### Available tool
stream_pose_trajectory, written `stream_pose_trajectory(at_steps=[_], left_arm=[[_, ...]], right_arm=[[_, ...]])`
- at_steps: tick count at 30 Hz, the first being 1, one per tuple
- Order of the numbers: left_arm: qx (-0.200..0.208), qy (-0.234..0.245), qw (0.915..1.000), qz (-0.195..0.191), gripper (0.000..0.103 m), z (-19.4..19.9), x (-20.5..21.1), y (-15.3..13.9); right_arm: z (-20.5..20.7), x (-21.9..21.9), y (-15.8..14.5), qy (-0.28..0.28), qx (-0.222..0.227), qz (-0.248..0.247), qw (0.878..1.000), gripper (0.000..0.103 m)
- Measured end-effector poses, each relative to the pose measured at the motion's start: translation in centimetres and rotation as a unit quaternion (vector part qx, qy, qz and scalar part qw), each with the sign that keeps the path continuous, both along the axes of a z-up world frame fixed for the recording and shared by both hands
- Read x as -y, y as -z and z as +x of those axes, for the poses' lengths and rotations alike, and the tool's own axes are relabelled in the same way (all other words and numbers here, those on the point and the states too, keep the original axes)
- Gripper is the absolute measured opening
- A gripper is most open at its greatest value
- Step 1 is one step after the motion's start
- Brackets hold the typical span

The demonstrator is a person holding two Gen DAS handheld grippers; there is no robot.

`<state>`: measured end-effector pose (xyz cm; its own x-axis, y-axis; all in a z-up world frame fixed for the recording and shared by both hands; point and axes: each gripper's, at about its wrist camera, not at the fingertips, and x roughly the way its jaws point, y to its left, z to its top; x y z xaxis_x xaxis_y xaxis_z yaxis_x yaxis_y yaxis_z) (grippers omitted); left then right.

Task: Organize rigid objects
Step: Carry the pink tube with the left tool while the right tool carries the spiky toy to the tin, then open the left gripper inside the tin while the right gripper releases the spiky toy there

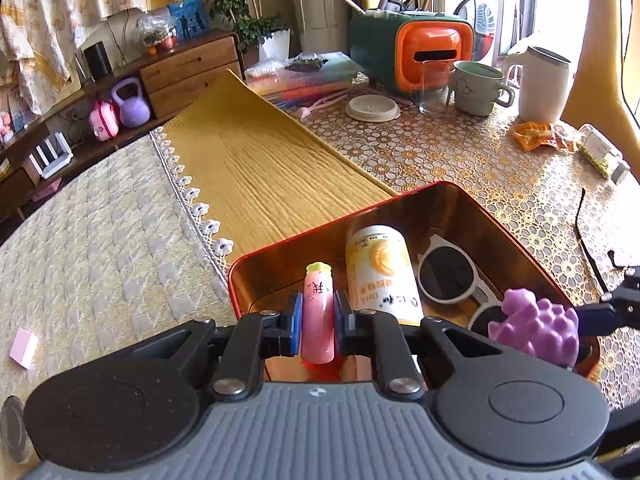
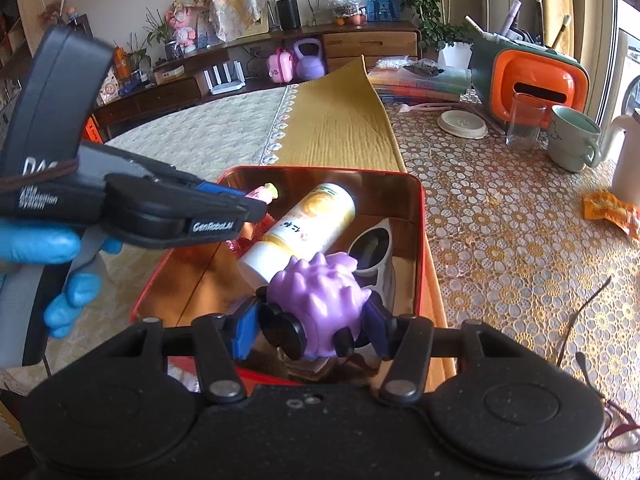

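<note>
A red tin box [image 1: 320, 226] [image 2: 418, 216] with a shiny copper inside sits on the table's near corner. In it lie a white and yellow bottle [image 1: 380, 272] [image 2: 308, 224] and white sunglasses [image 1: 448, 272] [image 2: 372, 252]. My left gripper [image 1: 318, 314] is shut on a small pink tube with a yellow cap [image 1: 317, 312] [image 2: 262, 194], held over the box's left side. My right gripper [image 2: 308, 328] is shut on a purple spiky toy [image 2: 316, 292] [image 1: 536, 328], held over the box's near right part.
On the patterned tablecloth [image 1: 460, 160] stand a glass [image 1: 434, 88], stacked mugs [image 1: 478, 88], a white jug [image 1: 544, 84], a round lid [image 1: 372, 108], an orange-fronted organiser [image 1: 428, 56], orange snack packets [image 1: 536, 136] and a jar [image 1: 600, 152]. Thin-framed glasses [image 2: 592, 340] lie right of the box. A yellow cloth [image 1: 256, 168] runs along the table's left.
</note>
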<state>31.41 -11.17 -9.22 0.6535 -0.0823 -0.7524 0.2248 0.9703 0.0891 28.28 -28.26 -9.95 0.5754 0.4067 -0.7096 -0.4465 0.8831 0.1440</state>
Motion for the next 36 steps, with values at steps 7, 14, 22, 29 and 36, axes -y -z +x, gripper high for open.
stream_pose_trajectory(at_steps=[7, 14, 22, 29, 36], left_arm=[[-0.013, -0.007, 0.9999, -0.005, 0.016, 1.4, 0.2, 0.9], [-0.029, -0.010, 0.9995, -0.011, 0.016, 1.9, 0.4, 1.6], [-0.047, -0.011, 0.9987, -0.016, 0.016, 2.3, 0.4, 2.1], [-0.054, -0.017, 0.9981, -0.023, 0.016, 2.2, 0.1, 2.0], [-0.053, -0.015, 0.9979, -0.033, 0.016, 1.3, -0.2, 1.5]], right_arm=[[0.4, -0.6, 0.7, -0.009, -0.002, -0.017, 1.000, 0.054], [0.8, -1.0, 1.4, -0.010, -0.008, -0.029, 1.000, 0.054], [1.0, -1.3, 1.8, -0.011, -0.011, -0.034, 0.999, 0.055], [0.9, -1.2, 1.4, -0.007, -0.007, -0.026, 1.000, 0.062], [0.6, -1.3, 1.2, -0.004, -0.004, -0.028, 1.000, 0.064]])
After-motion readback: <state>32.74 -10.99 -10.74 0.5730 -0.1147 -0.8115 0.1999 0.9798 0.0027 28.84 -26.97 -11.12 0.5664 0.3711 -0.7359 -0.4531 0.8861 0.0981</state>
